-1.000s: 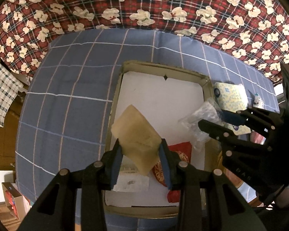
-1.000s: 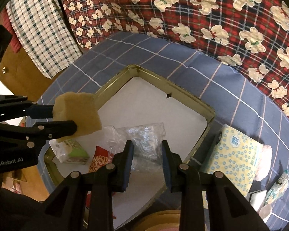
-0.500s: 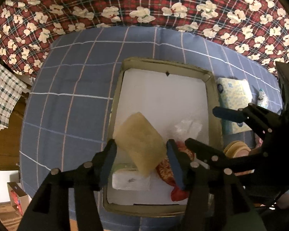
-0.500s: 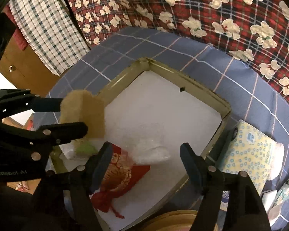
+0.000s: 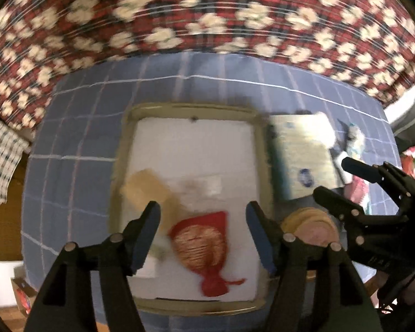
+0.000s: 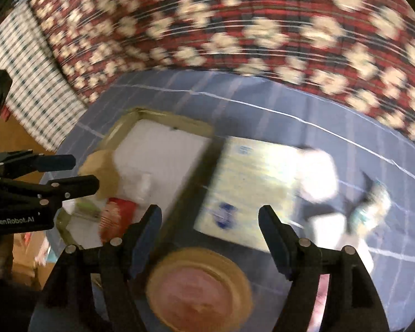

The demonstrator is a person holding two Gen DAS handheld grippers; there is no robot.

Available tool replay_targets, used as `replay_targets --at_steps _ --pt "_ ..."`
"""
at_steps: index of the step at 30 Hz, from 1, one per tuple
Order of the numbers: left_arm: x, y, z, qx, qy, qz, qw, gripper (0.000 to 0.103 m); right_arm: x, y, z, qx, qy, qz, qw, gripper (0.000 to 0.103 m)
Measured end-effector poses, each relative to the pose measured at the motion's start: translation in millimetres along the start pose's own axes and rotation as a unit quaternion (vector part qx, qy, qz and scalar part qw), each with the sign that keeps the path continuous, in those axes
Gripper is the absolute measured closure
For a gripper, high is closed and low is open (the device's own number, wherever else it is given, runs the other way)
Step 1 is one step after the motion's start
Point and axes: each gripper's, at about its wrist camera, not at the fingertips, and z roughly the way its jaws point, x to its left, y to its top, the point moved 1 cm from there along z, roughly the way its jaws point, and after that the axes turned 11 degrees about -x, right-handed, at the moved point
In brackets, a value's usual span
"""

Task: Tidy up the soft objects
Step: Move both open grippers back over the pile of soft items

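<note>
A gold-rimmed tray with a white liner holds a tan sponge, a crumpled clear plastic bag and a red pouch. My left gripper hovers over the pouch; its jaws are opening and nothing is between them. The sponge lies just left of its left finger. In the blurred right wrist view my right gripper stands open and empty over the tray's right rim and a pale yellow tissue pack. The left gripper shows there beside the sponge.
A round tan container with a pink middle sits just below the right gripper. White soft items and a small packet lie right of the tissue pack. A blue checked cloth covers the table, with red floral fabric behind.
The left gripper opened and the sponge dropped into the tray. The right gripper let go of the clear bag, opened wide and swung right over the tissue pack.
</note>
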Motion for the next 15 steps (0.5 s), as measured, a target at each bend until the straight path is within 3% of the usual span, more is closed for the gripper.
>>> replay_targets --at_steps 7,15 --pt "-70.4 7.8 6.2 0.001 -0.043 0.057 0.9975 0.038 -63.1 -27.9 -41.1 -0.010 -0.058 0.060 0.996 0.029" --pt "-147.9 3.8 17.3 0.018 -0.088 0.122 0.9885 0.038 -127.1 -67.4 -64.9 0.012 -0.130 0.108 0.986 0.029"
